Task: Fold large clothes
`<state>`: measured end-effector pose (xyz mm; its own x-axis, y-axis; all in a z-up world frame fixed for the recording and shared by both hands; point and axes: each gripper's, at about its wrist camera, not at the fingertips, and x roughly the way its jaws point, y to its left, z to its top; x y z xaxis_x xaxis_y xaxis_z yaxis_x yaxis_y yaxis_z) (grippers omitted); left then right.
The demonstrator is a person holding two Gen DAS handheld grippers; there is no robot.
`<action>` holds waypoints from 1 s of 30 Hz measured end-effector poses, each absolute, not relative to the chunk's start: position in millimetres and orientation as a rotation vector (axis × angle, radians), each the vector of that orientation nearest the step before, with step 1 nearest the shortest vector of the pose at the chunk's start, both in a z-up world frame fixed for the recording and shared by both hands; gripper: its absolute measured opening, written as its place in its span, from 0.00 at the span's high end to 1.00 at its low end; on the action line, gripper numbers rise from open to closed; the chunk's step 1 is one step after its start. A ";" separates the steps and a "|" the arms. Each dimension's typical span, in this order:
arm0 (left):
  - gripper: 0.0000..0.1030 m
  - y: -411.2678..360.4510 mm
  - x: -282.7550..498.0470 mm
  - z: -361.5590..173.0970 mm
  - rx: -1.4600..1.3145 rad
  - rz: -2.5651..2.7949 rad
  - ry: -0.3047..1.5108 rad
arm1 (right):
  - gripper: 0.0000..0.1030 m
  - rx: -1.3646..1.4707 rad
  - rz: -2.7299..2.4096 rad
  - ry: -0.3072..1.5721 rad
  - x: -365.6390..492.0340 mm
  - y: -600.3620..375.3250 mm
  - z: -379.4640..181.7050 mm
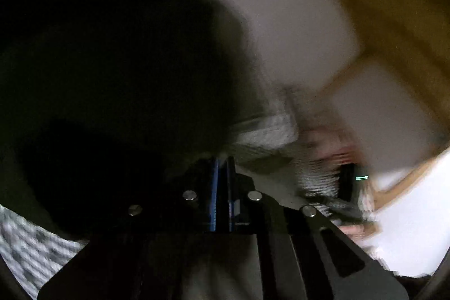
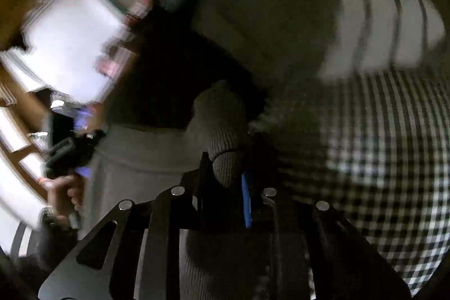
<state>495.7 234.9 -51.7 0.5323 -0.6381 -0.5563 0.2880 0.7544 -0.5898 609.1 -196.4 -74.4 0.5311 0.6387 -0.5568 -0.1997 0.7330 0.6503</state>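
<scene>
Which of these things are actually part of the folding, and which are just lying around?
Part of the job:
- dark knit garment
- right gripper, its fingers pinching the garment's ribbed edge
- left gripper, fingers close together on the cloth

Just lying about:
- checkered cloth
- striped fabric

We see our left gripper [image 1: 222, 176] with its blue-edged fingers [image 1: 215, 187] pressed close together. A dark garment [image 1: 112, 61] fills everything ahead and left of them, all blurred.
</scene>
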 end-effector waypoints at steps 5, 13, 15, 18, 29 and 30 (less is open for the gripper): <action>0.40 240.9 470.1 -43.8 -0.500 -0.568 0.751 | 0.75 0.574 0.513 0.877 606.1 -200.1 -77.6; 0.08 233.2 383.5 -23.5 -0.405 -0.704 0.792 | 0.21 0.590 0.571 0.855 591.4 -214.1 -56.4; 0.08 229.4 373.9 -53.1 -0.373 -0.720 0.896 | 0.21 0.551 0.627 0.868 576.3 -218.3 -54.5; 0.08 221.9 373.1 -83.8 -0.403 -0.748 0.971 | 0.22 0.507 0.651 0.900 558.3 -216.8 -63.3; 0.41 256.7 385.2 -120.3 -0.829 -0.981 0.880 | 0.24 0.593 0.754 0.880 546.2 -201.1 -79.0; 0.41 267.4 381.2 -121.3 -0.834 -0.948 0.870 | 0.24 0.603 0.757 0.875 546.5 -202.0 -79.4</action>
